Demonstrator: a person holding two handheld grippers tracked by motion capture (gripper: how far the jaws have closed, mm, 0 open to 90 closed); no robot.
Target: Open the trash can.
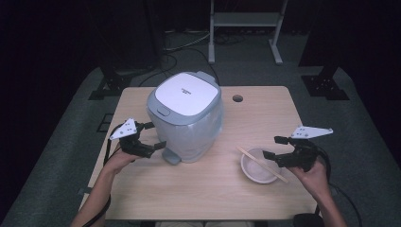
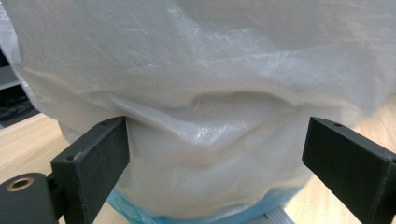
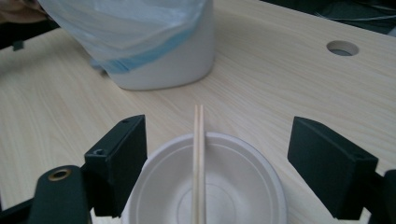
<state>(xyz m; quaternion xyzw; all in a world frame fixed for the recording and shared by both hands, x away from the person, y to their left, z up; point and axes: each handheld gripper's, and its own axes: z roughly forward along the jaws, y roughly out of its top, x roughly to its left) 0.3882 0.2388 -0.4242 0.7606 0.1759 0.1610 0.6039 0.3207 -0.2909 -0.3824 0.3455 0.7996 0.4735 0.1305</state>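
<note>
Crinkled plastic liner, round white bowl, wooden chopsticks

Bin left-centre on table; bowl to its right, chopsticks across bowl rim.

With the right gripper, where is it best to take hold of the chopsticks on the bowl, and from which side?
Probably at the middle of the chopsticks, where they span the bowl with free space beneath. They lie side by side as one thin pair, so the right gripper, already open with a jaw on each side, should come from above and close across their width.
</note>
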